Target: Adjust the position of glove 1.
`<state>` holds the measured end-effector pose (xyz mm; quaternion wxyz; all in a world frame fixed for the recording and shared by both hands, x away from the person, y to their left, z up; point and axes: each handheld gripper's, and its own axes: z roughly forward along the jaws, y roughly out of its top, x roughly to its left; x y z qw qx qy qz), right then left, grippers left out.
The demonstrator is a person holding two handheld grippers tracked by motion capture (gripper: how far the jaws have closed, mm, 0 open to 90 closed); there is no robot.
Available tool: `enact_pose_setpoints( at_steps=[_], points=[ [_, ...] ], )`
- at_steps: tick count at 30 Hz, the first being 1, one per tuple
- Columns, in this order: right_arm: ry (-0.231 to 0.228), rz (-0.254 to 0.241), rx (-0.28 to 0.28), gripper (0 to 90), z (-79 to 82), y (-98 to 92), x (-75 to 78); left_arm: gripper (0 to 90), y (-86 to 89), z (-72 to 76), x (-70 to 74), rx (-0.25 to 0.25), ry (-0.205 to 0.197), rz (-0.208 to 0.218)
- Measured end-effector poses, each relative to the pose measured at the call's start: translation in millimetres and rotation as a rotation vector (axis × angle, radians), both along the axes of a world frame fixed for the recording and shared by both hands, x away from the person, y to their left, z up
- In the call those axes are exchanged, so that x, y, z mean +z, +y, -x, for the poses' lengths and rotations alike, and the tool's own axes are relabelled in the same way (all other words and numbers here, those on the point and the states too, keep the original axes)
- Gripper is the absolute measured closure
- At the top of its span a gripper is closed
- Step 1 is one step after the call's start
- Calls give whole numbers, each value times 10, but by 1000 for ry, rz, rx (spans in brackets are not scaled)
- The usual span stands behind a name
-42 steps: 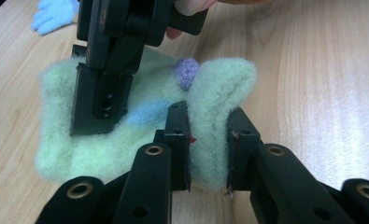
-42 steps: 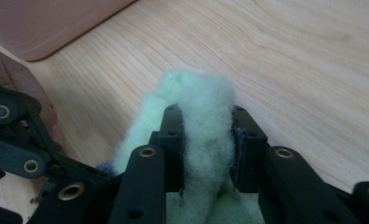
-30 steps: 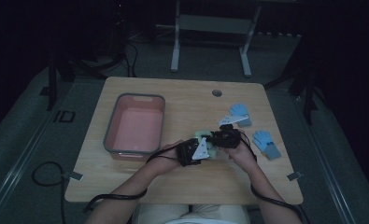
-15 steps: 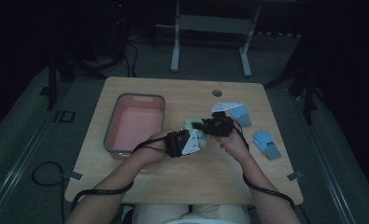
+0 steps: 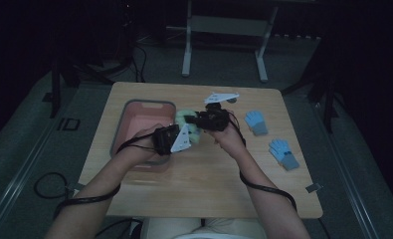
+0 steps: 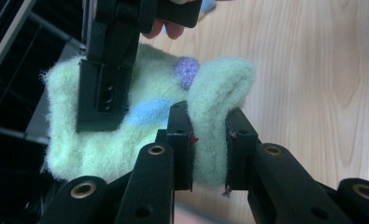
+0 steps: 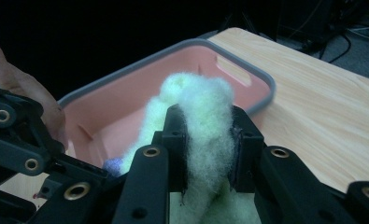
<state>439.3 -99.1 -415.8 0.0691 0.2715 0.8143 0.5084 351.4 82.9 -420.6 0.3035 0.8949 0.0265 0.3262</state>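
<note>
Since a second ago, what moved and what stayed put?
Both hands carried the green sock up the picture and leftward, toward the pink bin. The left gripper and right gripper were already clamped on it and still are; in the left gripper view, fingers pinch its fold. The bin and the two blue gloves stayed put.

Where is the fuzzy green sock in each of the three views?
High view: the fuzzy green sock is at table centre, between both claws, beside the pink bin.
Left gripper view: it spans the left and middle, a fold pinched in the left claw; the right claw grips it from above.
Right gripper view: centre, bunched in the right claw.
Shared landmark: the pink bin, also seen behind the sock in the right gripper view.
</note>
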Motion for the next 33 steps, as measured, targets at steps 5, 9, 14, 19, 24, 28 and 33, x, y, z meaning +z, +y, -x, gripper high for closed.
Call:
enact_pose_setpoints(
  at_steps=[5,9,14,19,24,28,33],
  points=[
    [-4,7,22,725,-35,246,-1,761,192,-1,0,31,7,-18],
    [-3,11,43,725,-59,528,-40,761,419,4,-51,62,21,-27],
    [-5,29,79,724,-52,866,-151,760,751,9,-146,75,81,-30],
    [15,33,98,724,-40,1059,-277,761,935,-16,-284,59,115,-57],
    [39,49,102,722,-52,1153,-432,760,997,-128,-415,48,204,-71],
    [47,69,83,718,-56,1155,-532,760,999,-234,-491,18,259,-84],
    [74,90,41,658,-103,1145,-624,758,969,-357,-584,-11,276,-125]
  ],
)
